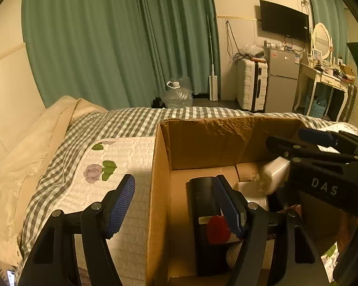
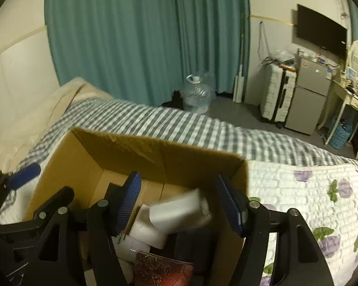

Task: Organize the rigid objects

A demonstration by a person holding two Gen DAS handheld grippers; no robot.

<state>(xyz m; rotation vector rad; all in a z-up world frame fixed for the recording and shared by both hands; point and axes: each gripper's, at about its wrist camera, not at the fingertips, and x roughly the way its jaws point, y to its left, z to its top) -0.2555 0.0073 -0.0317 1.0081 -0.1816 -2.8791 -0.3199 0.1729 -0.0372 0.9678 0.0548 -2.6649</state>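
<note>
An open cardboard box (image 1: 160, 190) sits on the bed; it also shows in the right wrist view (image 2: 66, 157). Inside lie a black box with a red label (image 1: 202, 214), white boxes (image 2: 145, 228) and a dark red patterned box (image 2: 162, 269). My left gripper (image 1: 174, 207) is open and empty, straddling the box's left wall. My right gripper (image 2: 179, 205) is open above the box's right side. A blurred white box (image 2: 181, 212) lies tilted just below its fingers, apart from the pads; it also shows in the left wrist view (image 1: 276, 171).
The box rests on a floral quilted pad (image 1: 121, 166) over a checked bedsheet (image 2: 179, 124). A cream duvet (image 1: 23, 162) lies at the headboard side. Beyond the bed stand a water jug (image 1: 177, 95), a suitcase (image 1: 251, 83), a fridge (image 1: 282, 81) and a dresser (image 1: 327, 83).
</note>
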